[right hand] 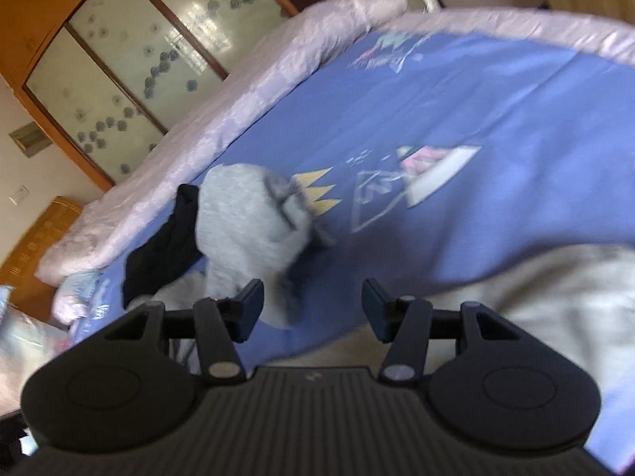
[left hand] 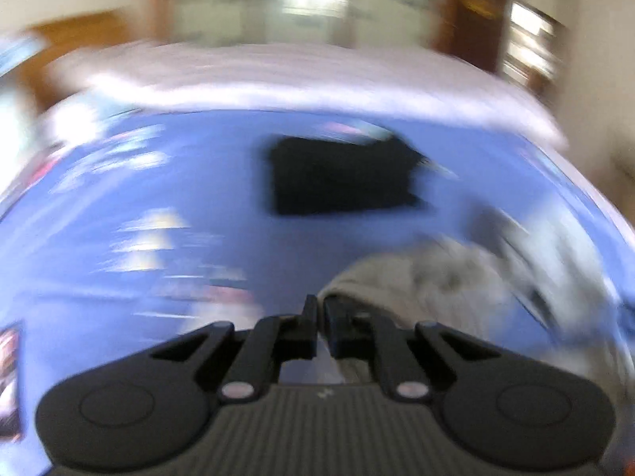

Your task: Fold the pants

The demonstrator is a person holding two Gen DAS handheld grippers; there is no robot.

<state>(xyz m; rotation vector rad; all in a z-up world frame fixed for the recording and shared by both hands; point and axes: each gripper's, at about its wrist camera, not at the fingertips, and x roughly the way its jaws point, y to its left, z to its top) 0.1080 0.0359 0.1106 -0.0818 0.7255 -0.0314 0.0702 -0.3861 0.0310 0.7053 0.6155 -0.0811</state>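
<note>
Left hand-held gripper (left hand: 319, 313) is closed, pinching the grey pants (left hand: 436, 281), which trail toward 2 o'clock over the blue bed (left hand: 198, 182). Right hand-held gripper (right hand: 313, 301) gapes empty. You're handling soft, light, floppy cloth; grip the waistband or hem.

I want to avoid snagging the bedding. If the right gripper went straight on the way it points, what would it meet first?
Probably the blue bedsheet: the open right gripper has bare sheet ahead, the grey pants lying off to its left. Depth is unclear.
</note>
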